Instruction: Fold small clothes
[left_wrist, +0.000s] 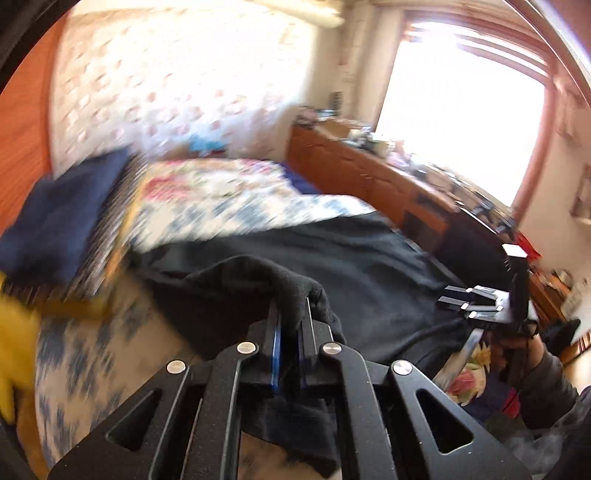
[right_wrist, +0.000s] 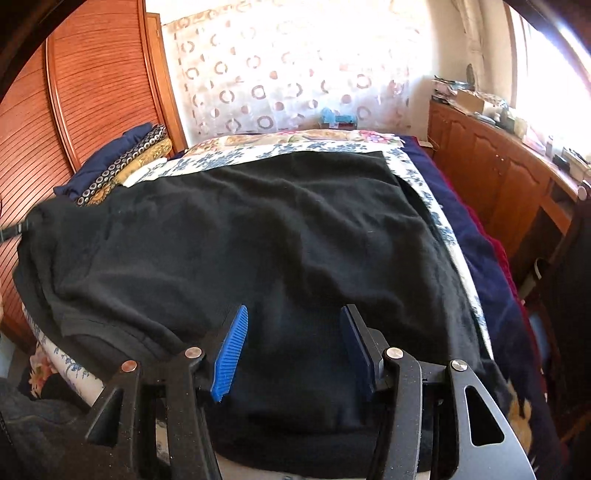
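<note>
Left gripper (left_wrist: 291, 321) pinching a bunched fold of the black garment (left_wrist: 354, 258), jaws drawn nearly together with cloth squeezed between the blue pads (left_wrist: 276, 350). Holding that fold lifted off the bed (left_wrist: 229, 199), fabric draping over and down both sides of the fingers, some hanging beneath the jaws too. Ahead of the jaws, the rest of the garment lying spread across the floral bedspread (left_wrist: 207, 192). Off to the left of the jaws, blurring into streaks: a navy folded cloth (left_wrist: 62, 221) and something yellow (left_wrist: 14, 347), too smeared to identify. Far to the right of the jaws, showing the other tool with its fingers over the garment's edge.

Right gripper (right_wrist: 293, 332) hovering with jaws spread wide, gripping nothing. Black garment (right_wrist: 258, 229) lying directly between and ahead of the blue pads (right_wrist: 232, 350), covering most of the bed (right_wrist: 491, 258); whether the fingertips are touching the cloth cannot be told. Beyond the jaws, floral bedspread (right_wrist: 295, 147) peeking out past the garment's far edge. Forward and left of the jaws, a stack of folded fabrics (right_wrist: 125, 162) sitting against a wooden slatted wardrobe (right_wrist: 92, 85). To the right of the jaws, a wooden dresser (right_wrist: 498, 170) running along the wall under a bright window (right_wrist: 554, 55). Straight ahead, a patterned curtain (right_wrist: 288, 74) hanging behind the bed.
</note>
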